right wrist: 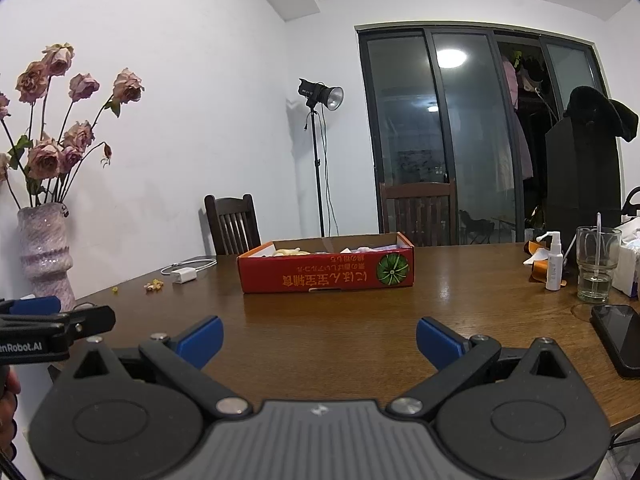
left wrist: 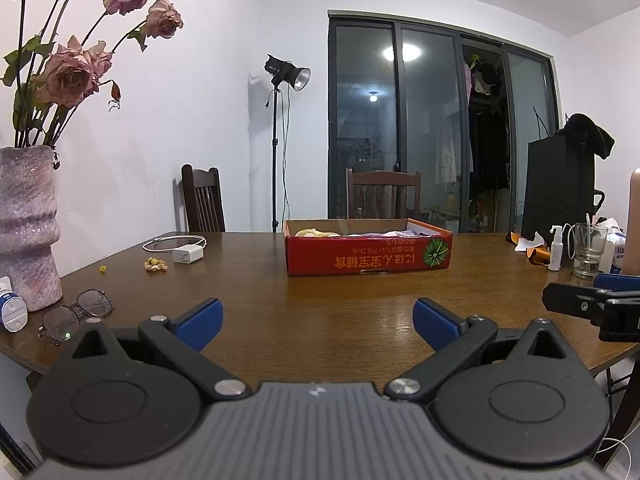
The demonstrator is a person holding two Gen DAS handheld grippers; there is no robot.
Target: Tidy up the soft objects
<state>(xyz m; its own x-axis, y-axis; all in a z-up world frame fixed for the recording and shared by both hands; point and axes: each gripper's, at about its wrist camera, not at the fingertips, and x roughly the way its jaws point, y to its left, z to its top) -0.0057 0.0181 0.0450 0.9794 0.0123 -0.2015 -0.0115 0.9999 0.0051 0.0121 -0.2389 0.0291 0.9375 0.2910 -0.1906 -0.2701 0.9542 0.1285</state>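
Note:
A shallow red cardboard box (left wrist: pixel 368 256) with a melon picture stands on the brown wooden table (left wrist: pixel 320 300), also in the right wrist view (right wrist: pixel 326 274). Soft things lie inside: a pale yellow one (left wrist: pixel 316 233) at the left and whitish-purple ones (left wrist: pixel 396 233) at the right, mostly hidden by the wall. My left gripper (left wrist: pixel 318 322) is open and empty, near the table's front edge, well short of the box. My right gripper (right wrist: pixel 320 342) is open and empty too, beside it; it shows at the right edge of the left wrist view (left wrist: pixel 592 304).
A pink vase of dried roses (left wrist: pixel 28 224), glasses (left wrist: pixel 76 314), a charger with cable (left wrist: pixel 188 255) and crumbs (left wrist: pixel 156 266) are at the left. A glass (right wrist: pixel 596 264), spray bottle (right wrist: pixel 554 262), tissues and a phone (right wrist: pixel 620 338) are at the right. Chairs stand behind the table.

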